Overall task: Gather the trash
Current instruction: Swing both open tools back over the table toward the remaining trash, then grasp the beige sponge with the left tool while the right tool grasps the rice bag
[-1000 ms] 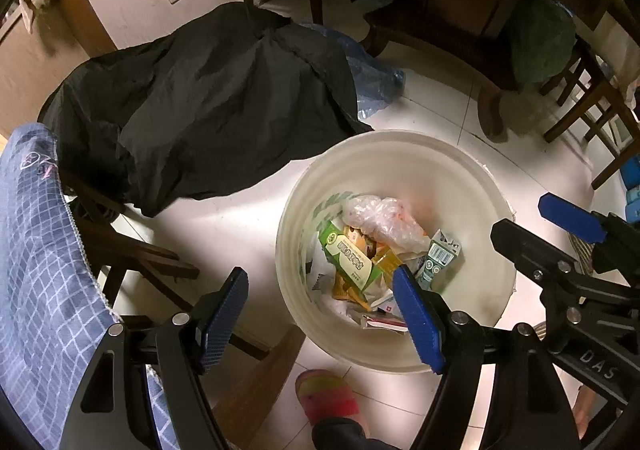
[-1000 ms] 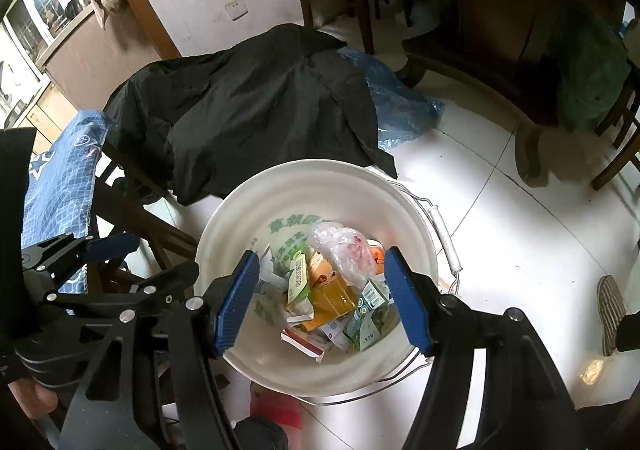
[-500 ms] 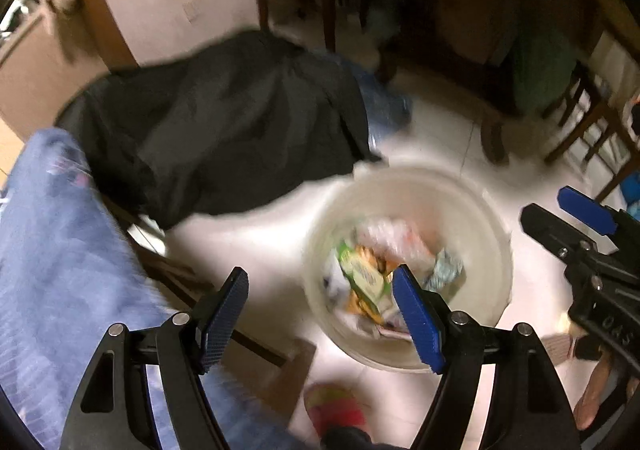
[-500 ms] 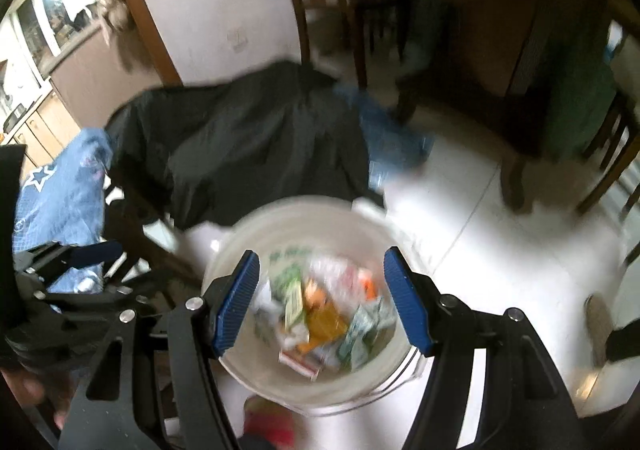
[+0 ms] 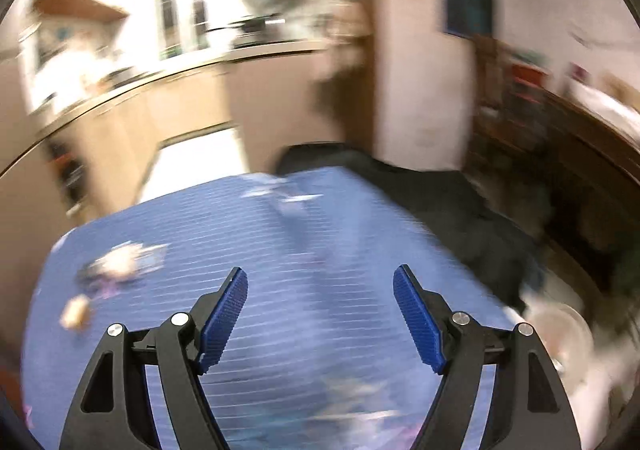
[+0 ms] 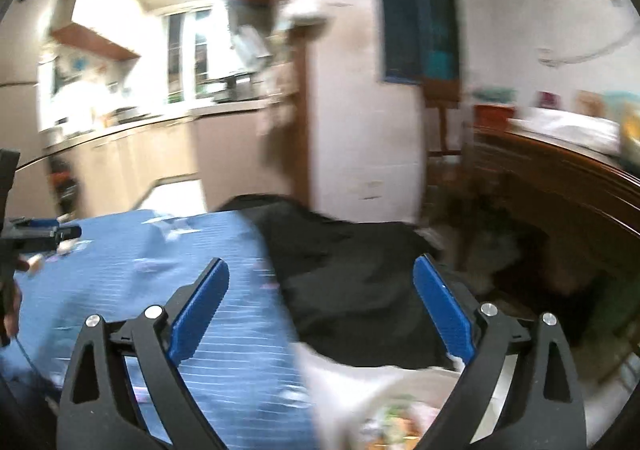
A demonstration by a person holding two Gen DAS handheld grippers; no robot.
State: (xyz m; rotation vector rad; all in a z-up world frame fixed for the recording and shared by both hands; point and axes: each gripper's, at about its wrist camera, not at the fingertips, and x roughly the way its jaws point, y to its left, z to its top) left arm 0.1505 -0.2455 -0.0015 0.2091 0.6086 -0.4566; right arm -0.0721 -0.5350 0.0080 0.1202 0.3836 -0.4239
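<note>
Both views swung up from bucket point(image 6: 400, 410) to blue cloth point(image 5: 320, 270). Left gripper point(image 5: 320, 318) apart, empty; right gripper point(image 6: 320, 310) just opened wider, empty. Next trash search likely.

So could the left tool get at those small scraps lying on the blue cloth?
Probably yes. The left tool is open and empty above the blue cloth, and nothing sits between it and the scraps, though the view is blurred.
</note>
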